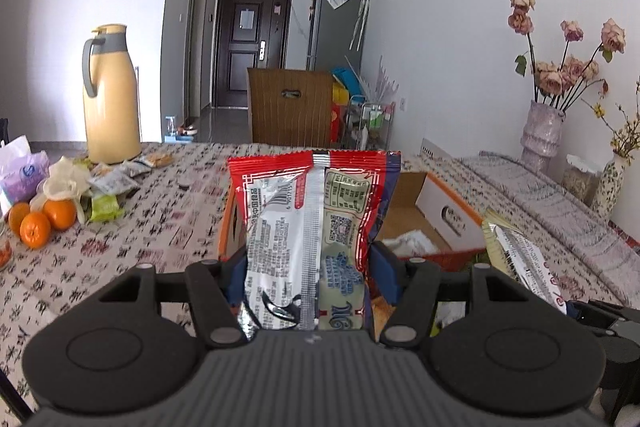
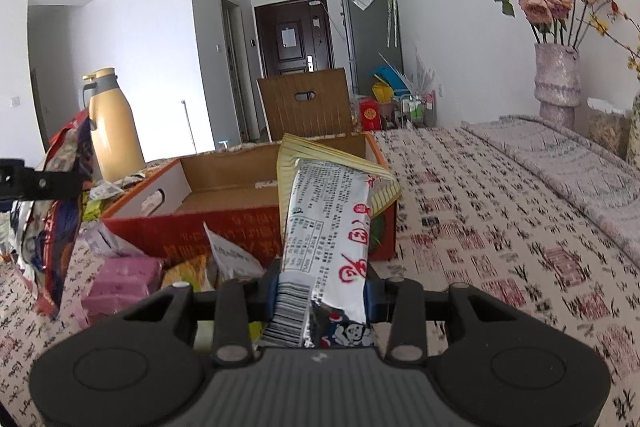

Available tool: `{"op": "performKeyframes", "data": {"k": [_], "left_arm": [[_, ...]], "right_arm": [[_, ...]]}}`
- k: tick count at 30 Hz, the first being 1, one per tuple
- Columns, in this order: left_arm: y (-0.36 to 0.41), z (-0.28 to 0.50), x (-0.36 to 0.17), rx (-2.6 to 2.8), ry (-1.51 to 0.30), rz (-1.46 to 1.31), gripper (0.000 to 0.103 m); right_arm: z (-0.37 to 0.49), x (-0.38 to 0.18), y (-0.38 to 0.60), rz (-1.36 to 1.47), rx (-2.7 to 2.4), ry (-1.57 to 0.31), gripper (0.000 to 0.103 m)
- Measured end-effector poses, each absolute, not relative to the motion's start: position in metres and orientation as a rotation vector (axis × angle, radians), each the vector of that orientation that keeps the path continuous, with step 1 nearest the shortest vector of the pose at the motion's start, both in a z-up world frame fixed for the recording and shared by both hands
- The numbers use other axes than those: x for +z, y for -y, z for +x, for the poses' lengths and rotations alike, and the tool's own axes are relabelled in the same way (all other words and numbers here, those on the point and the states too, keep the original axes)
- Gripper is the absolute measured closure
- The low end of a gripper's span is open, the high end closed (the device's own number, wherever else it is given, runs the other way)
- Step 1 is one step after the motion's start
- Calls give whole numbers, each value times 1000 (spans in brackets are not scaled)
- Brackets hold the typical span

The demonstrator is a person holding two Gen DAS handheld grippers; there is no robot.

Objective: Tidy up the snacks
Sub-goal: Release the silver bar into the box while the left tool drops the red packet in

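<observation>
My left gripper [image 1: 306,271] is shut on a red and silver snack bag [image 1: 308,219], which stands upright between the blue pads and hides much of the open cardboard box [image 1: 440,203] behind it. My right gripper [image 2: 322,287] is shut on a cream and silver snack packet [image 2: 328,223], held up in front of the same orange-edged box [image 2: 224,195]. The right gripper's packet [image 1: 520,259] shows at the right of the left wrist view. The left gripper's bag [image 2: 56,219] hangs at the left of the right wrist view.
Loose snack packs [image 2: 192,271] and a pink pack [image 2: 120,283] lie before the box. Oranges [image 1: 40,223], small packets [image 1: 112,187], a tissue pack [image 1: 24,171] and a yellow thermos [image 1: 110,95] stand at the left. Vases of flowers [image 1: 544,131] line the right wall. A chair back [image 1: 290,103] rises behind the table.
</observation>
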State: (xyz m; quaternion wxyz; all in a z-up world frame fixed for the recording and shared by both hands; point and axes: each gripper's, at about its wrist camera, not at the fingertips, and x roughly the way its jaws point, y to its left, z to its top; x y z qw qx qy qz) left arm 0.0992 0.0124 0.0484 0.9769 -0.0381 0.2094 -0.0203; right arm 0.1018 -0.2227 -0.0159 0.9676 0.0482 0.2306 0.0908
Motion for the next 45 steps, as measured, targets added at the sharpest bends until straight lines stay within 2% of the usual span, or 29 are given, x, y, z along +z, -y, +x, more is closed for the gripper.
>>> {"op": "performKeyframes", "data": {"k": [24, 37, 45], "left_arm": [[6, 197, 85, -30, -355, -65, 41], [-6, 255, 49, 47, -428, -97, 42], [-9, 259, 38, 44, -461, -90, 41]], "right_arm": [[202, 28, 197, 72, 211, -354, 66], [256, 4, 190, 69, 195, -410, 66], [261, -8, 183, 38, 198, -448, 65]]}}
